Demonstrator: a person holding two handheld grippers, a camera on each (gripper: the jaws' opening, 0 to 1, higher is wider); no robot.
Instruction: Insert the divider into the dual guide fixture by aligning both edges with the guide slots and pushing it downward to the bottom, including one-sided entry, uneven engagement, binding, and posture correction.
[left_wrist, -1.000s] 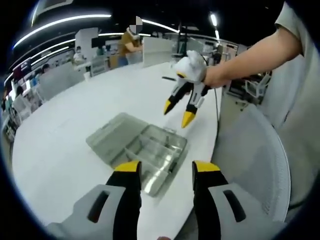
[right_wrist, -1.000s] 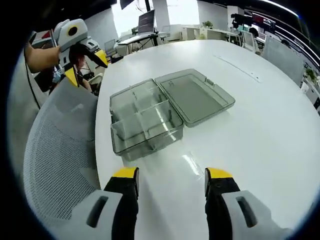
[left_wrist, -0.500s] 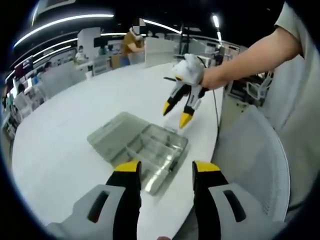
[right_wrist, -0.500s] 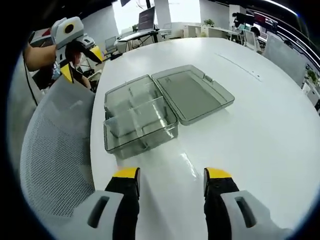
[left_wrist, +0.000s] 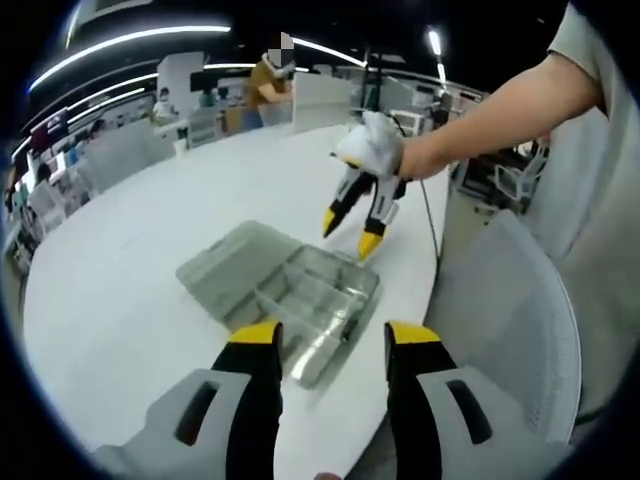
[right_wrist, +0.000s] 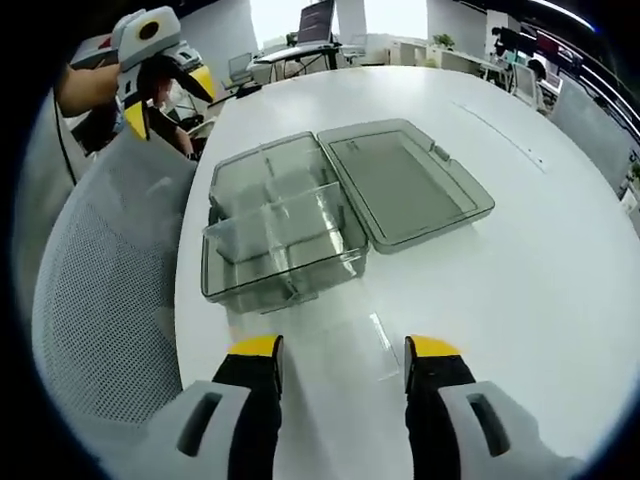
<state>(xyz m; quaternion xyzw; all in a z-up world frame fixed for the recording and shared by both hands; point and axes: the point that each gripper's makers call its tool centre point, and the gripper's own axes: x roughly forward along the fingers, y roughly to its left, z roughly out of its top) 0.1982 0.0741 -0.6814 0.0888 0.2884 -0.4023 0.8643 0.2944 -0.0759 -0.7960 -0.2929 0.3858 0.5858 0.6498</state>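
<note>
A clear grey plastic box (right_wrist: 283, 238) stands on the white table (right_wrist: 540, 260), its lid (right_wrist: 405, 183) laid open flat to the right. Clear partitions stand inside the box. A faint clear flat piece (right_wrist: 350, 345), possibly the divider, lies on the table in front of the box. My right gripper (right_wrist: 342, 350) hovers open just above that piece, holding nothing. In the left gripper view the box (left_wrist: 290, 290) lies ahead of my open, empty left gripper (left_wrist: 332, 338). The right gripper (left_wrist: 348, 230) hangs over the box's far corner, open. The left gripper (right_wrist: 168, 100) shows at upper left.
A grey mesh office chair (right_wrist: 100, 300) stands against the table edge beside the box, and its back (left_wrist: 510, 320) is at the right. A person's bare forearm (left_wrist: 500, 110) reaches in to the right gripper. Desks, monitors and a standing person (left_wrist: 262, 85) are in the background.
The right gripper has come down and nearer to the box, which now looks larger in its view. The left gripper has barely moved.
</note>
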